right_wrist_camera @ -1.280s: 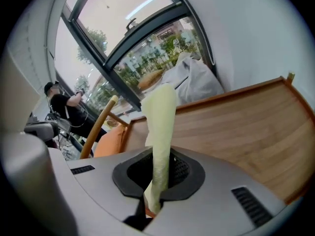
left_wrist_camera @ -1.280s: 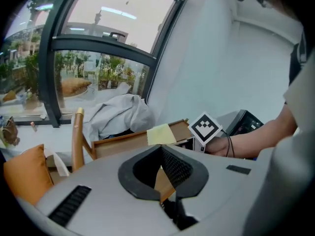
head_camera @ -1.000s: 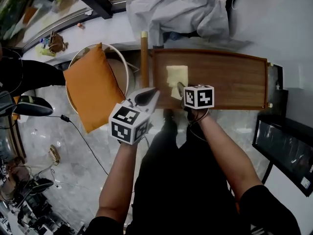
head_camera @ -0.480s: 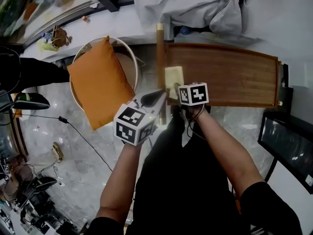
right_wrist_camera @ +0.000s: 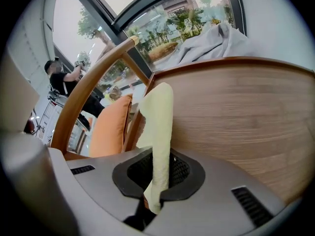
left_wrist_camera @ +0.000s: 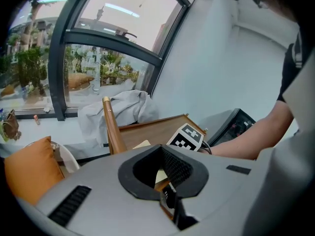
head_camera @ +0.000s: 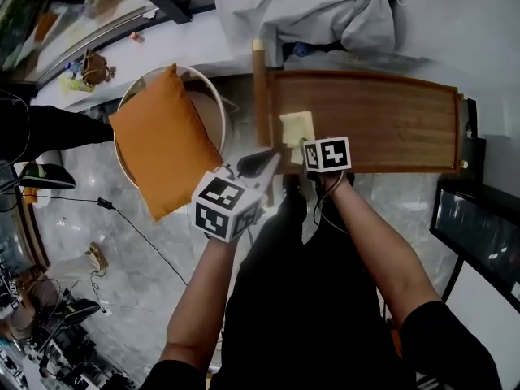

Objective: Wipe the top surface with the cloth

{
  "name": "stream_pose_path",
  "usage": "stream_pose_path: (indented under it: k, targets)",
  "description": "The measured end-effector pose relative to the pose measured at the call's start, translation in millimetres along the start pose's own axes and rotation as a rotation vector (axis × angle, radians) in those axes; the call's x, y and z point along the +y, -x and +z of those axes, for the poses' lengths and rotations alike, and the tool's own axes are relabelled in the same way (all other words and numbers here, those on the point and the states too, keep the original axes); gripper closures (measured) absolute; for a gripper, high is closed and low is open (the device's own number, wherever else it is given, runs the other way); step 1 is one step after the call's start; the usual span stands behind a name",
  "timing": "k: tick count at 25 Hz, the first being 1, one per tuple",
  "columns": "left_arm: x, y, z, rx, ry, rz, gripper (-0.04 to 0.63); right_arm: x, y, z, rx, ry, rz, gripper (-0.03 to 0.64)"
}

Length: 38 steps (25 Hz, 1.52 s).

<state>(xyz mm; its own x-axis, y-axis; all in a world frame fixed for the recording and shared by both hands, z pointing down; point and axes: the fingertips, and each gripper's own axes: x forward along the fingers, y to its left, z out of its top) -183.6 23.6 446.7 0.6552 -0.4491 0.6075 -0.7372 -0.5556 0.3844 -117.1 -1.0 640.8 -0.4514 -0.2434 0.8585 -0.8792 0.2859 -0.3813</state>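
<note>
Wood bench (head_camera: 382, 124) runs ahead and to the right of the right fingers, raised rim all round. Grey fabric heap (head_camera: 309, 10) sits beyond the bench's far edge, well ahead of both finger pairs. Orange cushion (head_camera: 158, 140) is left of the left fingers, well apart, propped in a round white seat (head_camera: 213, 96).

Left gripper (head_camera: 266, 161): in the left gripper view its fingers (left_wrist_camera: 179, 168) are closed on each other with nothing between them. The tips are off the bench, just beside its near left corner.

Right gripper (head_camera: 297, 149): fingers (right_wrist_camera: 179, 173) are clamped on the pale yellow cloth (head_camera: 296, 128). The cloth lies ahead of them on the bench top near its left end, just right of and ahead of the left fingers. In the right gripper view the cloth (right_wrist_camera: 160, 132) rises as a folded strip from between the fingers, against the wood.
</note>
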Motion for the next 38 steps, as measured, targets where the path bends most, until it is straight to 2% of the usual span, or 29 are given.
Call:
stream_pose_path:
  k: [13, 27, 38]
  targets:
    - [-56.9, -43.6, 22.8, -0.003, -0.016, -0.030, 0.586, -106.2, 57.2, 0.2, -0.012, -0.052, -0.102, 0.586]
    - [-142.1, -127.5, 35.0, 0.045, -0.054, -0.103, 0.586, -259.1, 138.9, -27.1, -0.048, -0.154, -0.208, 0.586]
    - [-193.3, -178.4, 41.3, 0.068, -0.066, -0.130, 0.586, -352.9, 190.1, -36.8, -0.089, -0.213, -0.269, 0.586]
